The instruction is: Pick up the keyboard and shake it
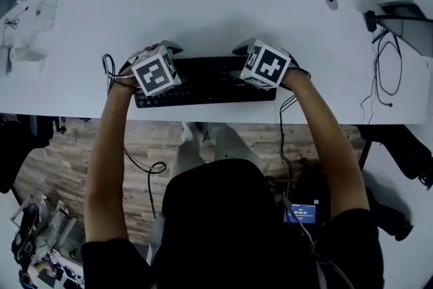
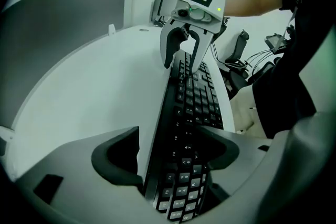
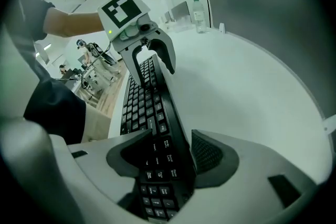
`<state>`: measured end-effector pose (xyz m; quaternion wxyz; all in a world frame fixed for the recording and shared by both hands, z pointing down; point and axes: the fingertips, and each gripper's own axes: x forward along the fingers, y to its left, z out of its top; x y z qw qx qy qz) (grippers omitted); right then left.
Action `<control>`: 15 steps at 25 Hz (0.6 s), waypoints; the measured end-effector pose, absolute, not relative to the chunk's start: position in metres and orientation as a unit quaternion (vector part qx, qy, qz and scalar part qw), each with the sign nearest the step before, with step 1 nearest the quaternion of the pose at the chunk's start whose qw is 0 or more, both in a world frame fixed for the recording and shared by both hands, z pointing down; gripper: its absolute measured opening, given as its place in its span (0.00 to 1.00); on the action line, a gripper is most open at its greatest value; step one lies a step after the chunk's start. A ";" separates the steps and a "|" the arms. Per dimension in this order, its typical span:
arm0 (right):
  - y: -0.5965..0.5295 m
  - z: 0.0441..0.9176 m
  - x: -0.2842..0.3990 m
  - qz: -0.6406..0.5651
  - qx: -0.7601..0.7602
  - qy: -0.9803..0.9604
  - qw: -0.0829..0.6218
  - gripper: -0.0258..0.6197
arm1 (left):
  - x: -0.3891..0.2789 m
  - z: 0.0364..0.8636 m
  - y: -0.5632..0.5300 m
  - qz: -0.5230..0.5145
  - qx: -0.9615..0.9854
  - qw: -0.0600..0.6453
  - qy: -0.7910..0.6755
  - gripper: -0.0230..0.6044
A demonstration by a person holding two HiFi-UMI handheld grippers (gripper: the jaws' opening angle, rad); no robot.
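Two hand-held grippers straddle the ends of a long black plastic keyboard lying flat near the front edge of a curved white worktop. The left hand-held gripper stands released, its jaws spread wide with the keyboard's end between them; the right hand-held gripper is likewise unclenched around the opposite end. The pick-up appears to be at the grasping stage, with nothing lifted yet. The next move likely calls for both pairs of jaws to clamp together, then an even, level raise before shaking.
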<state>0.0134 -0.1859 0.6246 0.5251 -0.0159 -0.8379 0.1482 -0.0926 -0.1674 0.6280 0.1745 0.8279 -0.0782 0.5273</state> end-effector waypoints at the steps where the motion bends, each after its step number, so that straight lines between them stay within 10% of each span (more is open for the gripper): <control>1: -0.184 0.626 0.013 0.151 -0.024 -0.835 0.528 0.38 | -0.093 0.629 -0.166 0.533 0.824 0.178 -0.064 0.57; 15: -0.183 0.635 0.009 0.165 -0.088 -0.803 0.565 0.38 | -0.097 0.643 -0.143 0.585 0.783 0.208 0.037 0.57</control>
